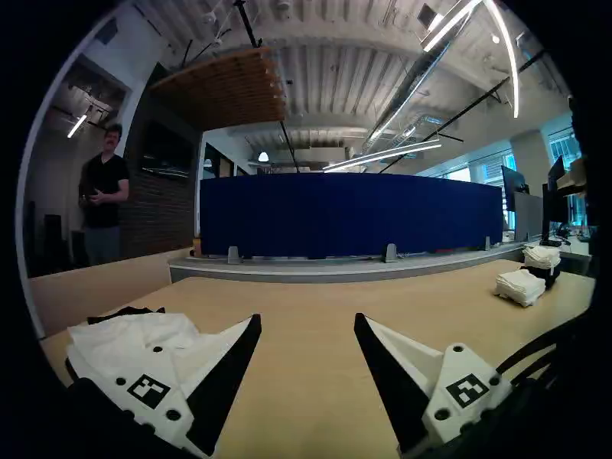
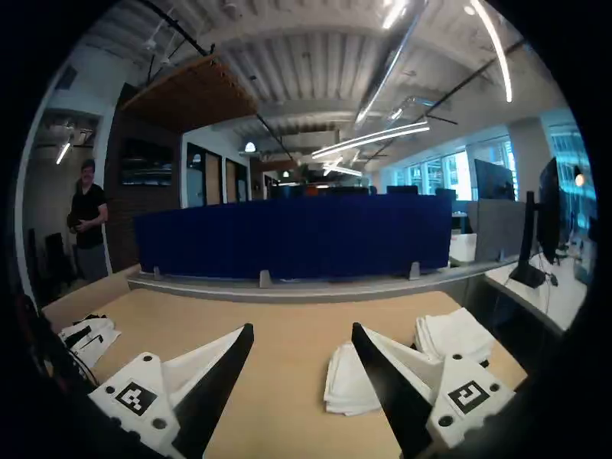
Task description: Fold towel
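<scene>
Left gripper (image 1: pixel 307 316), jaws apart, has a crumpled white towel (image 1: pixel 145 336) behind its left finger; right gripper (image 2: pixel 302 326), jaws likewise apart, has folded towels (image 2: pixel 451 333) behind its right finger.

Bright ceiling strip lights (image 1: pixel 382 153), fisheye-warped edges

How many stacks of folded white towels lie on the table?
2. In the right gripper view, one stack lies behind a gripper finger, partly hidden by it; the other stack lies farther back and to the right. More may be hidden behind the fingers.
</scene>
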